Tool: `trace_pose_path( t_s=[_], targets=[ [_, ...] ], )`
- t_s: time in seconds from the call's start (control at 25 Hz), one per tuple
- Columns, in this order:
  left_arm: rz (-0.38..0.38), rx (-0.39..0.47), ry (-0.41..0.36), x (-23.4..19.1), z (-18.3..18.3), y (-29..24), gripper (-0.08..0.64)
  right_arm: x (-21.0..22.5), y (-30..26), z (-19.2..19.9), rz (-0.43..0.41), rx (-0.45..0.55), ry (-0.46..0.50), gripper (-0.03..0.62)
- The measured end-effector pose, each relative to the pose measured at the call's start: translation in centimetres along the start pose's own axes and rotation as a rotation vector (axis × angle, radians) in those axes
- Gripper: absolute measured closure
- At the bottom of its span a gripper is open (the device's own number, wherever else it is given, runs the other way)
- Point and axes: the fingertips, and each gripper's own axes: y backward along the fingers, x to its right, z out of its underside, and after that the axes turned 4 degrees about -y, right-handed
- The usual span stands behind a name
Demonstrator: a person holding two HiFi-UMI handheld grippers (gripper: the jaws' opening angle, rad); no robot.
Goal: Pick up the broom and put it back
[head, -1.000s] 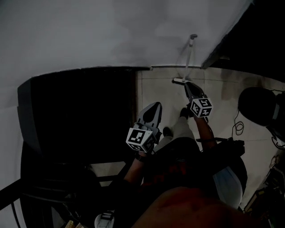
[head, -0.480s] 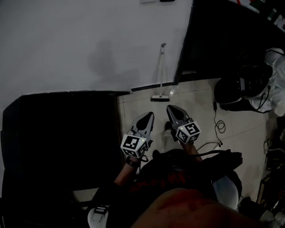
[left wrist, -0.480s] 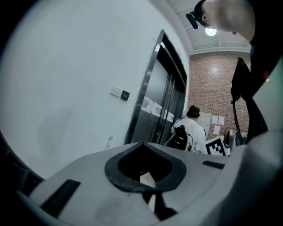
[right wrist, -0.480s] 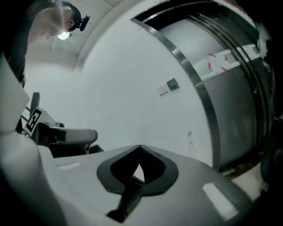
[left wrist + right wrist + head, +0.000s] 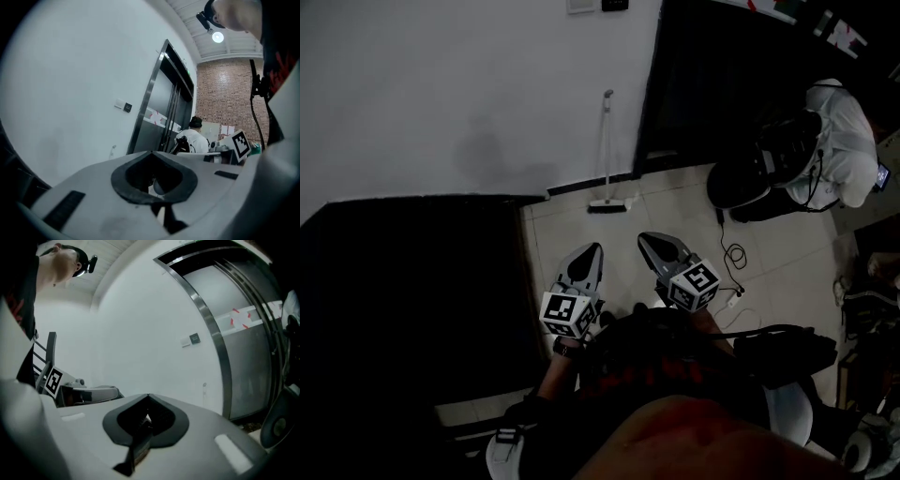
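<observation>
Right gripper (image 5: pixel 654 242) withdrawn, broom (image 5: pixel 606 159) seemingly leaning on wall (image 5: pixel 441 94)

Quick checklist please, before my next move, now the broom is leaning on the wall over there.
1. Broom upright against the wall: ok.
2. Left gripper jaws together, nothing between them: ok.
3. Right gripper jaws together, nothing between them: ok.
4. Both grippers apart from the broom: ok.
5. Cable loose on the floor beside the right gripper: not ok.
6. Broom steady where it leans: cannot tell.
</observation>
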Motion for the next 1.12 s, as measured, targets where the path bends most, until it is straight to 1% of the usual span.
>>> trace_pose_path(
  t_s=[0.12,0.2,0.32,0.44,0.52,0.6,0.72,0.84,0.92,1.0,1.12],
  targets=[
    [-0.023,0.030,0.000,1.4,-1.3,-0.3,0.555,0.1,1.9,-1.3,0.026,0.038,0.053,0.592],
    [-0.020,0.031,-0.031,2.2,-1.5,-0.4,0.555,0.1,2.9,-0.9,0.045,0.049,0.077,0.592],
    [0.000,0.011,-0.073,3.5,-1.2,-0.5,0.555,0.2,4.1,-0.4,0.059,0.064,0.077,0.592],
    [0.007,-0.006,-0.059,4.9,-0.9,-0.1,0.555,0.3,5.3,-0.3,0.047,0.066,0.076,0.592],
    [0.003,-0.021,-0.033,5.4,-0.3,0.2,0.555,0.7,5.7,-0.4,0.041,0.062,0.092,0.592],
    [-0.002,-0.043,-0.014,5.7,0.5,0.6,0.555,1.1,5.8,-1.1,0.048,0.077,0.082,0.592],
    [-0.020,-0.086,-0.009,5.1,1.6,1.2,0.555,1.2,4.9,-2.5,0.053,0.097,0.055,0.592],
    [-0.029,-0.112,-0.007,4.1,2.2,1.4,0.555,0.2,4.2,-3.0,0.025,0.101,0.077,0.592],
    [-0.021,-0.101,-0.044,3.8,1.8,1.1,0.555,0.1,4.2,-3.0,0.021,0.103,0.092,0.592],
    [-0.011,-0.079,-0.077,4.0,0.9,0.6,0.555,0.8,4.4,-3.2,0.050,0.111,0.097,0.592],
    [-0.019,-0.045,-0.080,4.5,-0.5,0.3,0.555,2.0,4.7,-3.4,0.110,0.114,0.081,0.592]
  ],
)
